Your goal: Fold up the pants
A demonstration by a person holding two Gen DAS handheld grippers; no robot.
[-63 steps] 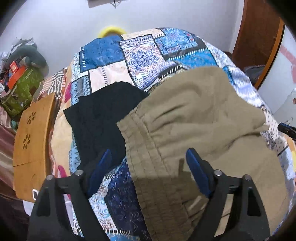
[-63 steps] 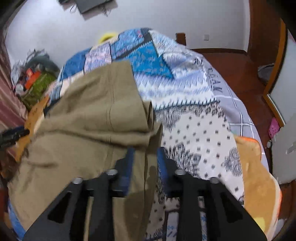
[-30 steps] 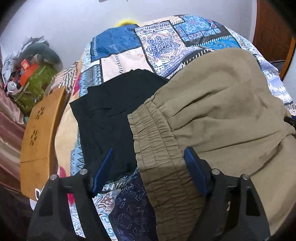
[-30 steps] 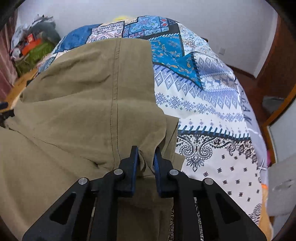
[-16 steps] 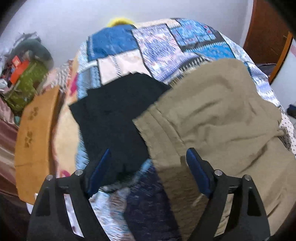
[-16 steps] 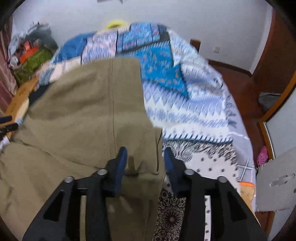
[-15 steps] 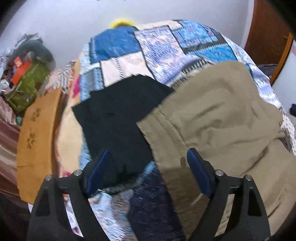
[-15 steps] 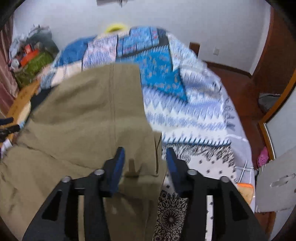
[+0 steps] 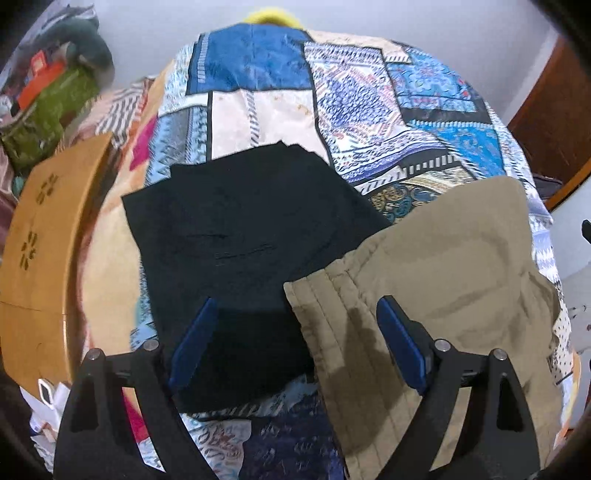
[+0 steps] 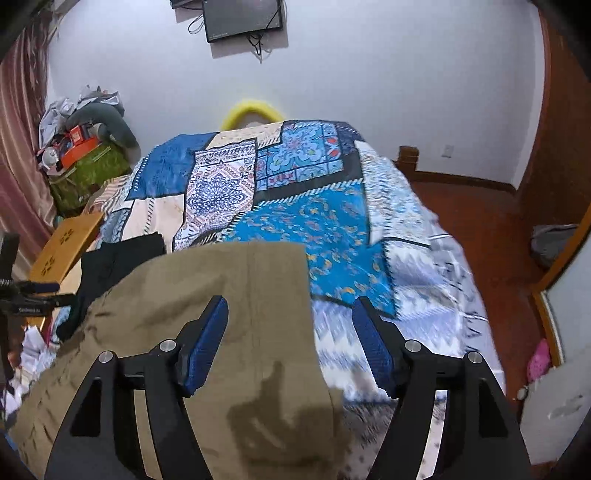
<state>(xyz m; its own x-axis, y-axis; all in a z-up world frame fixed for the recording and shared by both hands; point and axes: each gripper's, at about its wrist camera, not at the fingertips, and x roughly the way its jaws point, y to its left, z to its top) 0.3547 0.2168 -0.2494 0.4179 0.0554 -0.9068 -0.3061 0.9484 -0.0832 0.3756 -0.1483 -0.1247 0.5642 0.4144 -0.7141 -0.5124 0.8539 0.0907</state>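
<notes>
The left gripper [image 9: 295,339] and right gripper [image 10: 290,338] both gape wide, holding nothing, above the khaki pants [image 9: 454,280] on the patchwork bedspread [image 10: 325,221]. White lettering on the left gripper's body, seen from the right wrist, is too small to read.

My left hand-held gripper [image 9: 295,343] and right hand-held gripper [image 10: 290,343] share black forked frames, silver screws and blue ribbed pads [image 10: 207,343].

Before me a bed [image 10: 332,229] with a patchwork quilt meets a white wall [image 10: 369,74] carrying a dark screen [image 10: 242,16], with red-brown floor [image 10: 480,221] right and a curtain [image 10: 18,155] left.
</notes>
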